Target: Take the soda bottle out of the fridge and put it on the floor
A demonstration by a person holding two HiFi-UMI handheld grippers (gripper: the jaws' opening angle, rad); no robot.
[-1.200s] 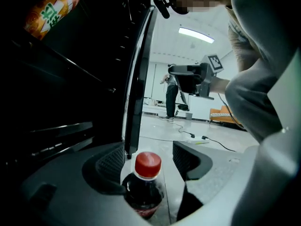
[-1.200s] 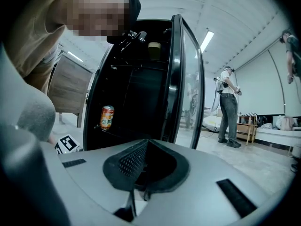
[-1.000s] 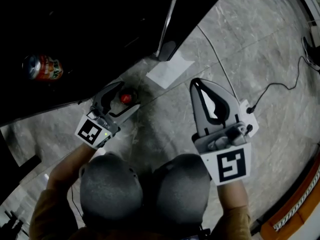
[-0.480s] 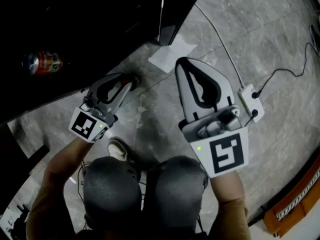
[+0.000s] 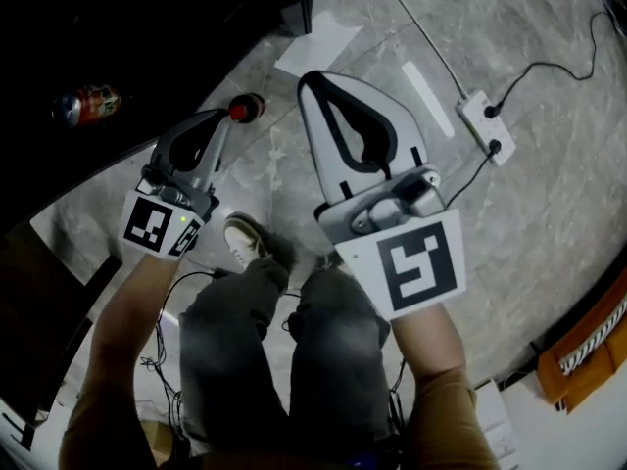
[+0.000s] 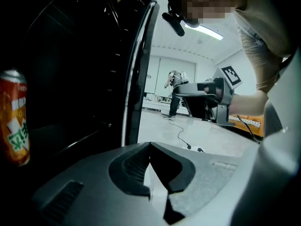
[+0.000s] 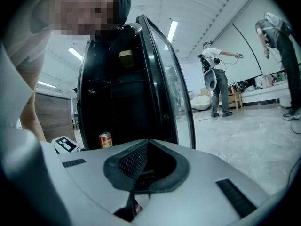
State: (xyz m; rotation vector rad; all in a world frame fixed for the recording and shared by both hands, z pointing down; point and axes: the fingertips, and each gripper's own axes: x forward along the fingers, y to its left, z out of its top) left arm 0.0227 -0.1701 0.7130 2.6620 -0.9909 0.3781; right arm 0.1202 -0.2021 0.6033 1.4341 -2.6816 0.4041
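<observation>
The soda bottle (image 5: 245, 109), seen from above by its red cap, stands on the grey floor just outside the dark fridge (image 5: 118, 27). My left gripper (image 5: 218, 118) hovers above and just left of it; its jaws have just been closing and are now shut with nothing between them (image 6: 150, 145). My right gripper (image 5: 313, 79) is shut and empty too, over the floor to the right of the bottle (image 7: 148, 142). A speck of red (image 7: 136, 207) shows through its jaw gap. An orange can (image 5: 86, 104) (image 6: 14, 119) (image 7: 105, 139) stays on a fridge shelf.
The fridge door (image 7: 164, 88) (image 6: 136, 74) stands open. On the floor lie a sheet of paper (image 5: 315, 47), a power strip (image 5: 487, 125) with cables, and my shoe (image 5: 245, 238). Other people (image 7: 216, 79) stand far off.
The left gripper was open around the bottle's cap; its jaws have closed empty and it has lifted away. Both grippers have risen, and the bottle stays on the floor.
</observation>
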